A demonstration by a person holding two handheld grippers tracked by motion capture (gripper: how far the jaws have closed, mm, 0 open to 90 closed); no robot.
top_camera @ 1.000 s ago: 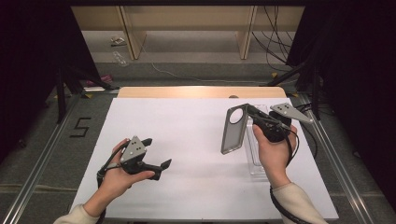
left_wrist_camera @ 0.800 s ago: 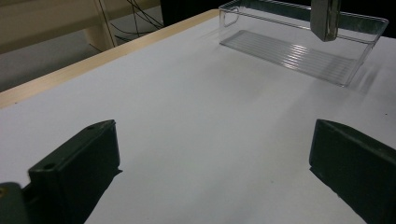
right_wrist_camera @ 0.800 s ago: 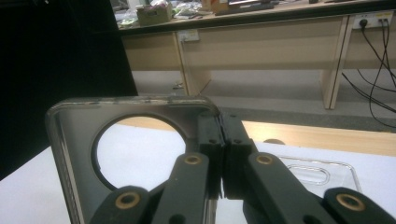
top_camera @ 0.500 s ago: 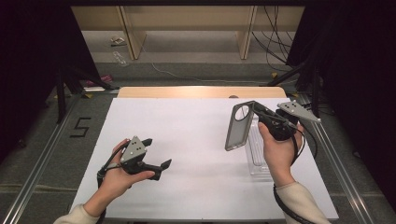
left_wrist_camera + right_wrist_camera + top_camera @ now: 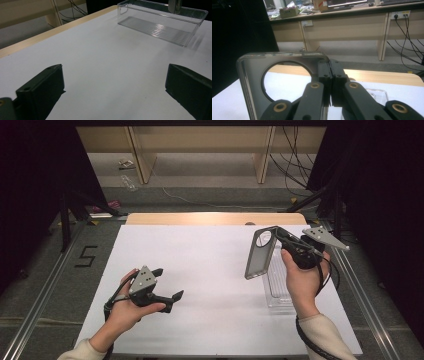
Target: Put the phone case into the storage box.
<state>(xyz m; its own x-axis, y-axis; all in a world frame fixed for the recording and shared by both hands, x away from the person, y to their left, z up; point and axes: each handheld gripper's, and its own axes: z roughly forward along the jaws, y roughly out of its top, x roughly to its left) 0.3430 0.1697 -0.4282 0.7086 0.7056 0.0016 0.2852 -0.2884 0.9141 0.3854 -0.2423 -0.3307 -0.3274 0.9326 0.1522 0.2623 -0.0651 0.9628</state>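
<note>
A grey phone case (image 5: 259, 255) with a large round camera hole hangs upright above the right side of the white table (image 5: 210, 255). My right gripper (image 5: 278, 233) is shut on its top corner, and in the right gripper view the jaws (image 5: 329, 68) pinch the case (image 5: 252, 75) edge. Below the case a clear plastic bin (image 5: 278, 292) rests on the table. My left gripper (image 5: 169, 282) lies low at the front left with its jaws wide open and nothing between them (image 5: 112, 82). The bin (image 5: 160, 27) shows ahead of it.
A wooden strip (image 5: 210, 218) runs along the table's far edge. Beyond it are a floor with cables (image 5: 295, 150) and wooden bench legs (image 5: 142, 155). Metal rails (image 5: 45, 295) flank the table.
My right gripper has carried the phone case slightly to the right and farther from me. The left hand and its gripper have stayed put.
</note>
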